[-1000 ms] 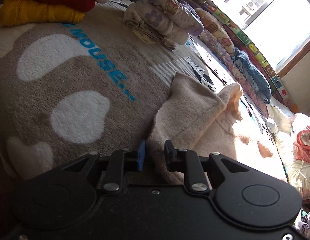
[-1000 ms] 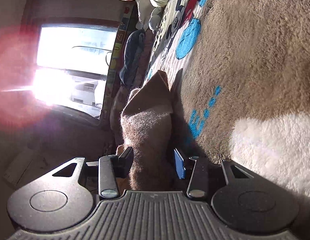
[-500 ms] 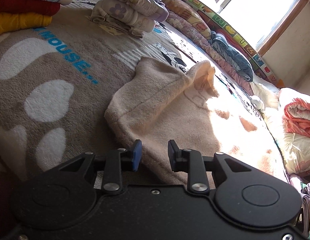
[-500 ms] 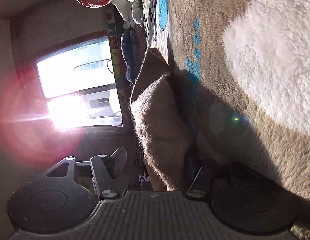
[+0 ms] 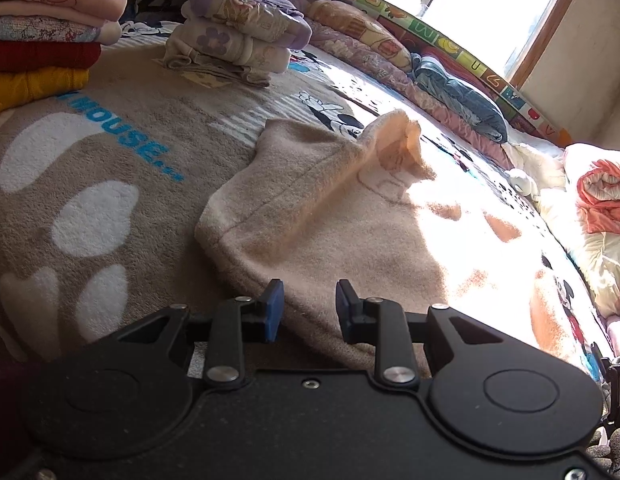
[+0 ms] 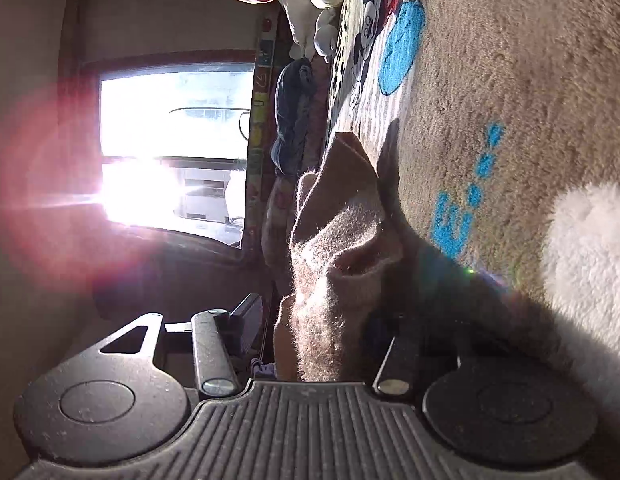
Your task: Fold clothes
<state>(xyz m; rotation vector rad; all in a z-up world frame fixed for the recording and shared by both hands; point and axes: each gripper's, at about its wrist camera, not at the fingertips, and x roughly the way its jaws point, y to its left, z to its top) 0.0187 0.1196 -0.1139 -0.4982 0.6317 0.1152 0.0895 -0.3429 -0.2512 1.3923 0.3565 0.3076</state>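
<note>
A beige fleece garment (image 5: 310, 208) lies on the grey-brown blanket (image 5: 109, 152), its far corner standing up in a fold. My left gripper (image 5: 309, 311) is open, its blue-padded fingers (image 5: 273, 308) hovering at the garment's near edge without pinching it. In the right wrist view, which is rolled sideways, a ridge of the same garment (image 6: 334, 248) rises between the fingers of my right gripper (image 6: 322, 332). The jaws stand wide apart with a gap beside the cloth, and the right-hand finger is lost in shadow.
Stacks of folded clothes (image 5: 41, 40) and a smaller folded pile (image 5: 233, 36) sit at the far end of the blanket. Rolled bedding (image 5: 602, 196) and a blue garment (image 5: 458, 96) line the window side. Sun glare from the window (image 6: 157, 176) washes out the right view.
The left gripper widened and drew back from the garment's edge, and the lifted cloth dropped flatter onto the blanket. The right gripper swung and its jaws spread around the cloth ridge.
</note>
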